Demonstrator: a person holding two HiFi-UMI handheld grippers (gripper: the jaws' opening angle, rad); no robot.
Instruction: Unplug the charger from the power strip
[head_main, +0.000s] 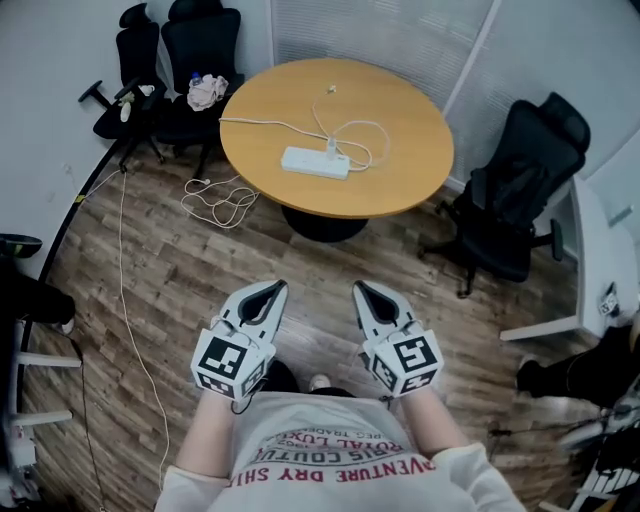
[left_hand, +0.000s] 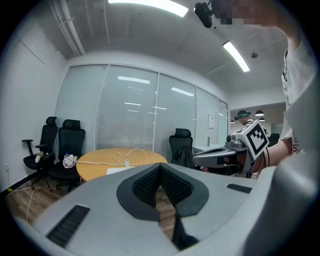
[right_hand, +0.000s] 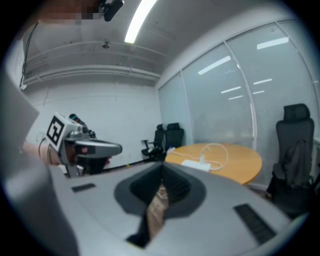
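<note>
So the power strip (head_main: 315, 162) sits on the round wooden desk (head_main: 400, 170), a bit toward its near-left side, with the white charger (head_main: 331, 148) plugged into its top. The charger's white cable (head_main: 366, 135) loops beside it on the desk. Another cord runs off the left edge and ends in a tangle on the wood floor (head_main: 220, 205).

Both grippers are well short of the desk, held low in front of the person over the floor. The left gripper (head_main: 268, 291) and right gripper (head_main: 368, 291) sit side by side and point toward the desk. In the left gripper view, the left fingers (left_hand: 145, 184) are pressed together at the tips with nothing between them. It's the same in the right gripper view, where the right fingers (right_hand: 177, 187) are closed and empty. The strip and charger are far ahead of both sets of fingers, with nothing touching them. Black office chairs (head_main: 520, 190) stand around the desk.
</note>
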